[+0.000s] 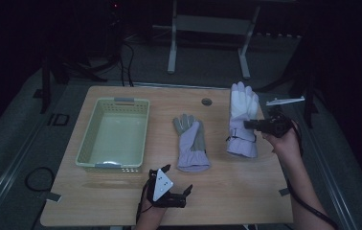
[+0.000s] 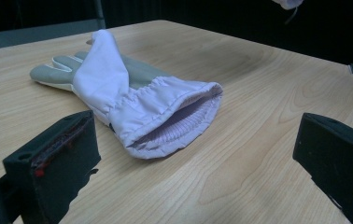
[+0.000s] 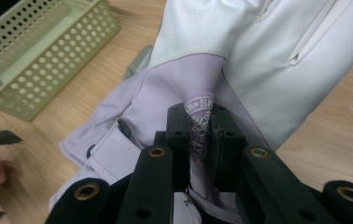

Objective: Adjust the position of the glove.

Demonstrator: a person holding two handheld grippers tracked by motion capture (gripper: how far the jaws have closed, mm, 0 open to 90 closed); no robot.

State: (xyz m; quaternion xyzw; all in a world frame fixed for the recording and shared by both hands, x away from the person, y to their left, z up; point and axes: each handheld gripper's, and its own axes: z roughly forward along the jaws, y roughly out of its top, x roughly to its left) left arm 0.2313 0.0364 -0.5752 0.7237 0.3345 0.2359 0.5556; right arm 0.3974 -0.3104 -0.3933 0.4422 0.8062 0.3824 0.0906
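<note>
Two gloves and a basket make up the job, and the right gripper (image 3: pixel 201 135) already has its jaws clamped on a fold of the right-hand glove (image 1: pixel 242 120), pinching it near the cuff strap so that the glove seems to hang tilted above the worktop (image 1: pixel 227 191), fingers pointing away from the person. The left gripper (image 1: pixel 175 188) waits low at the near edge with its jaws wide apart, aimed at the open cuff of the second glove (image 2: pixel 128 100), which lies flat in the middle of the worktop, palm side up and well apart from the first. The pale green basket (image 1: pixel 89 139) stands empty at the left side, just beyond the left gripper. The step in hand looks like carrying the gripped glove across to the basket; that calls for a sideways swing over the lying glove without dragging it, then a release above the basket's floor. The left gripper would then need to close on the cuff ahead of it.
</note>
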